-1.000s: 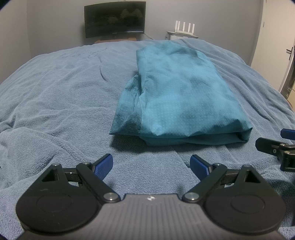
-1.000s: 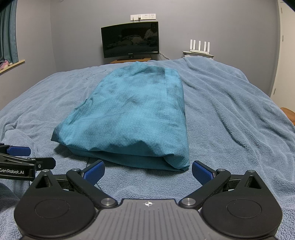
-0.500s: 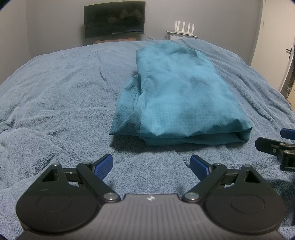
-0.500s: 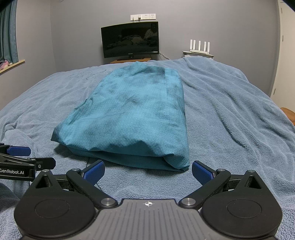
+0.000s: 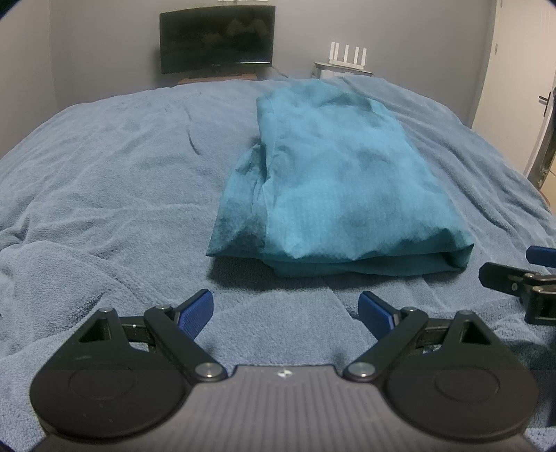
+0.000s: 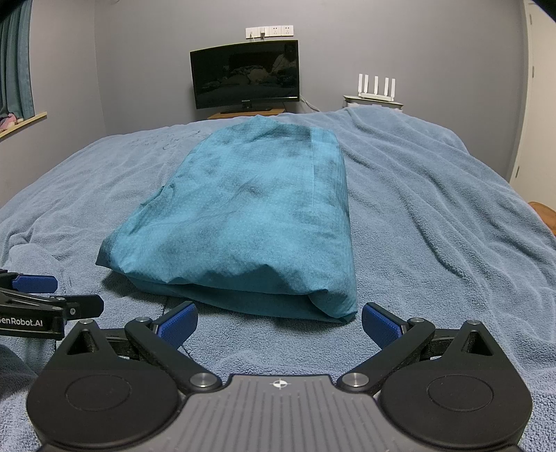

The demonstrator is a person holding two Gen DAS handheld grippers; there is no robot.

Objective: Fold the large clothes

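Teal garment (image 6: 250, 222) folded on blue blanket (image 6: 434, 215) — left gripper (image 5: 286, 311), right gripper (image 6: 279, 323) fingers spread, grasping nothing.

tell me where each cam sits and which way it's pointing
Left wrist: sits on the left gripper, low over the blue blanket, facing the near end of the folded teal garment and the monitor beyond; its own open fingers show, plus the right gripper at the right edge.
Right wrist: sits on the right gripper, same heading, garment dead ahead; its open fingers show, plus the left gripper at the left edge.
Shared: garment, blanket, monitor, white router, and each other's gripper.
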